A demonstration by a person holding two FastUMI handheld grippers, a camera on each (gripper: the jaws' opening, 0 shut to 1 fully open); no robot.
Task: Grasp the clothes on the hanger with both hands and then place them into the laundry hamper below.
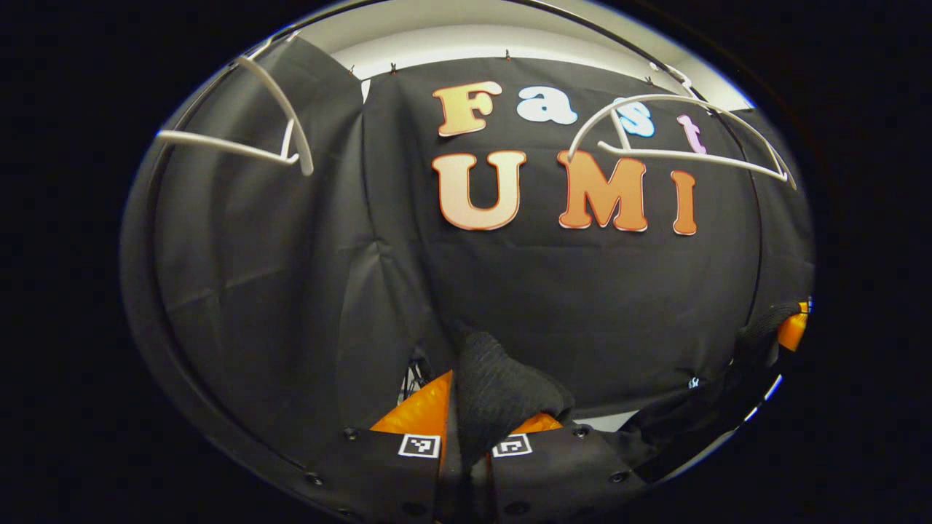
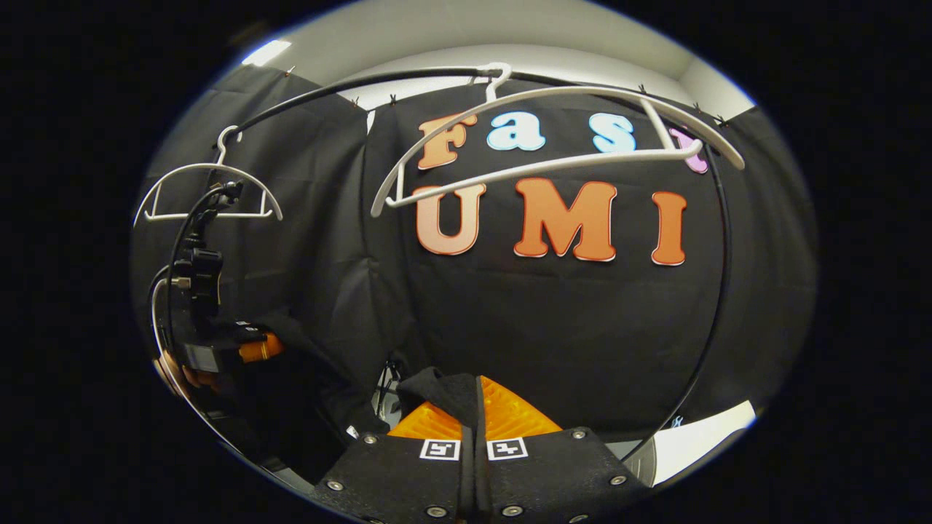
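A black garment [image 1: 502, 393] bunches up between the orange fingers of my left gripper [image 1: 484, 411], which is shut on it. In the right gripper view my right gripper [image 2: 473, 411] is likewise shut on a fold of the same black garment [image 2: 437, 387]. The cloth sags between the two grippers, off the hangers. The right gripper [image 1: 792, 327] shows at the far right edge of the left gripper view, with cloth trailing from it. Far left in the right gripper view, a hand holds the left gripper [image 2: 247, 351]. Two bare white hangers [image 2: 553, 138] [image 2: 207, 193] hang above on a black rail [image 2: 349, 84].
The same white hangers [image 1: 677, 138] [image 1: 240, 138] hang above both grippers in the left gripper view. The black rail's upright [image 2: 717, 291] curves down on the right. A cable [image 2: 182, 233] loops up from the left gripper. Black booth cloth [image 1: 582, 291] closes off the back.
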